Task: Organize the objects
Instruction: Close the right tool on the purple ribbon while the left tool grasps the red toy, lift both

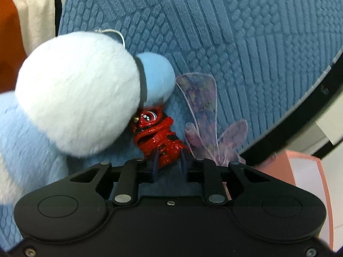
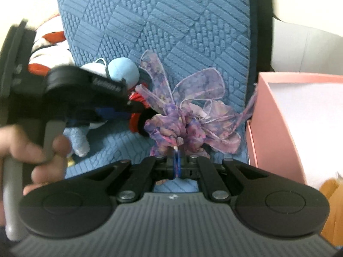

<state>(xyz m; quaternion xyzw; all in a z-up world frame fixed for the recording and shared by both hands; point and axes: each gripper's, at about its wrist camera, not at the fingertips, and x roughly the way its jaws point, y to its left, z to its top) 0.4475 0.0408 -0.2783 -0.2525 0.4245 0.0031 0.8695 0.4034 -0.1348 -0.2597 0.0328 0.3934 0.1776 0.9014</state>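
blue quilted cushion [image 2: 182, 21], white wall [image 2: 300, 49]

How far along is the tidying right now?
Nothing looks stowed yet: what shows of the pink box is bare. In hand: left tool grips the red figurine, right tool pinches the purple ribbon bow. The blue plush remains on the cushion.

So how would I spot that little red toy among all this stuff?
Start at the blue quilted cushion. The left gripper closes on the red toy at the cushion's near edge, between a pale blue plush and a purple ribbon bow. It alone is glossy, hard and red, with a painted eye.
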